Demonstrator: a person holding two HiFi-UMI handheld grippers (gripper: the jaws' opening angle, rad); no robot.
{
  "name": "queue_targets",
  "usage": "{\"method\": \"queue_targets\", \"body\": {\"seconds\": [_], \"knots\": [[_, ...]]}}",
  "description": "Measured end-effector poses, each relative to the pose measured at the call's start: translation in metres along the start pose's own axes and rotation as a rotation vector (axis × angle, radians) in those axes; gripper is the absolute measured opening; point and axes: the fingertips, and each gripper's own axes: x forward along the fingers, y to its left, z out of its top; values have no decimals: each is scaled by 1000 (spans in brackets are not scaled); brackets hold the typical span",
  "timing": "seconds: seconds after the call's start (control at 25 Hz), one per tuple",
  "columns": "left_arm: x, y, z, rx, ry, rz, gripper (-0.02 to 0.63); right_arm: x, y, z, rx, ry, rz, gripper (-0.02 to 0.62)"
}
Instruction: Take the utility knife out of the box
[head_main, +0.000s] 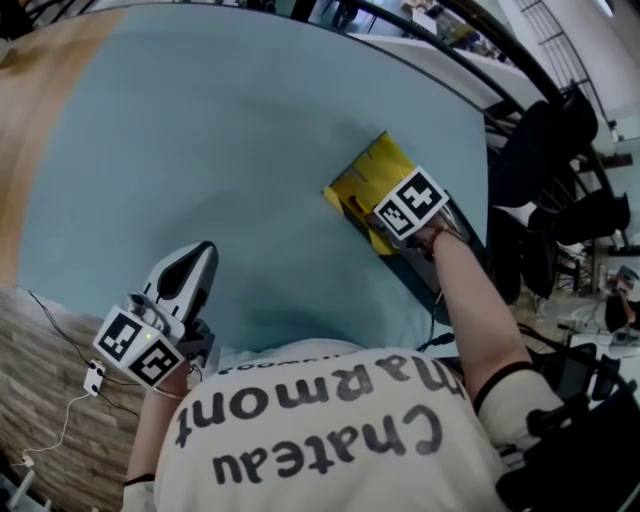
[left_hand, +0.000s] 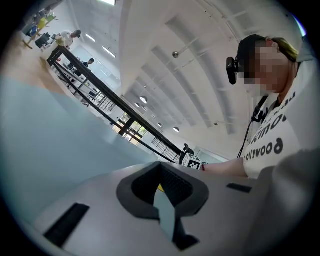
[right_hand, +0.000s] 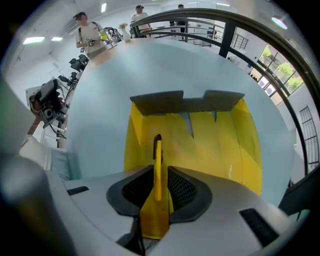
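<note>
Over the yellow box: knife bracketed, not yet pinched

Far right on the light blue table (head_main: 200, 130), the yellow box (head_main: 362, 172) lies open. Pointing down into it: the right gripper (right_hand: 160, 167). Inside the box the utility knife (right_hand: 158, 150), yellow and seen edge-on, sits between its jaws. Those jaws stand partly apart with a sliver of gap beside the knife, so the pads are not clamped. Near left, at the table edge, the left gripper (head_main: 200, 262) lies level, jaws together, empty.

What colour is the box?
The box is yellow with grey flaps, clearest in the right gripper view.
</note>
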Motion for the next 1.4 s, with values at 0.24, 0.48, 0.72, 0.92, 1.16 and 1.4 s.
{"method": "queue_targets", "body": {"seconds": [0.24, 0.48, 0.72, 0.92, 1.16, 1.4], "knots": [[4, -2, 2, 7, -5, 4, 2, 7, -3, 0, 7, 15, 12, 94], [-5, -5, 1, 6, -15, 24, 2, 6, 1, -1, 4, 14, 20, 80], [-10, -11, 1, 7, -20, 35, 2, 3, 1, 1, -5, 9, 11, 65], [-12, -18, -4, 12, -31, 44, 2, 1, 0, 4, 51, -51, 32, 61], [-17, -33, -7, 25, -43, 52, 2, -12, -8, 6, 47, -116, -29, 61], [-20, -55, -13, 47, -47, 55, 2, -41, -13, 20, -19, -324, -142, 58]]}}
